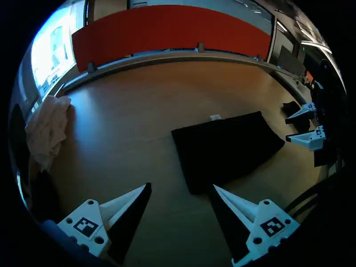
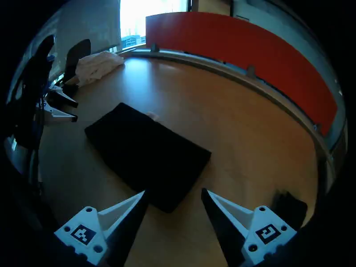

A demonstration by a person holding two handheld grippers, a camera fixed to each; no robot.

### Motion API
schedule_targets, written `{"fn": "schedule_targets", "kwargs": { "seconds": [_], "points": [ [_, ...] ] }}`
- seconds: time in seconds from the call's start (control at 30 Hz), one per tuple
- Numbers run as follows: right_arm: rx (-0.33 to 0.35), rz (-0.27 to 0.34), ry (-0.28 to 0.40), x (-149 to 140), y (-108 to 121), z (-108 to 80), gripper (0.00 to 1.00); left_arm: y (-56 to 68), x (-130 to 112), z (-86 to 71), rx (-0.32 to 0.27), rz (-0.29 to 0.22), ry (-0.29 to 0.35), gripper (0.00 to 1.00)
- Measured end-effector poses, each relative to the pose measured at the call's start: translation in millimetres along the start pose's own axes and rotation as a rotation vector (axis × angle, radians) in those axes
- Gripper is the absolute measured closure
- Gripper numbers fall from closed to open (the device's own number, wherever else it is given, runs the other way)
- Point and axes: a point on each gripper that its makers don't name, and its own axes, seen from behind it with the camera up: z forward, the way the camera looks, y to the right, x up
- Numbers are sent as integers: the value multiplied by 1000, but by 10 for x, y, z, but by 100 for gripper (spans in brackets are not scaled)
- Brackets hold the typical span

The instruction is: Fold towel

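Nearest in the left gripper view: the left gripper (image 1: pixel 181 186), spread wide, holding nothing. Likewise in the right gripper view: the right gripper (image 2: pixel 173 191), wide apart and empty.

Just ahead of both, flat on the light wooden table (image 1: pixel 133 115): the thick black rectangular cloth towel (image 1: pixel 227 149), toward the middle, well in from every edge. From the right gripper, long axis slanting from a near corner right at the fingertips away to the far left. From the left gripper, near corner just beside the right-hand finger, the rest running off to the far right. Probably folded once already. Judged reachable from either side, perhaps a touch closer to the right gripper.

Farther off, a crumpled pale cloth (image 1: pixel 46 129) near the table's left edge. Beyond, a long red panel (image 1: pixel 169 31) along the far edge.
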Motion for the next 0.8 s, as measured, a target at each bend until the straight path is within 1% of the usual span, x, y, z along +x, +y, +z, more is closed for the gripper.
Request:
{"fn": "schedule_targets", "kwargs": {
  "seconds": [0.47,0.8],
  "points": [
    [40,-55,-23,-80,-28,43,12,-99,-171,-179,57,-42,24,8],
    [65,-75,-49,-204,-50,56,14,-117,-351,-265,75,-80,36,8]
  ]
}}
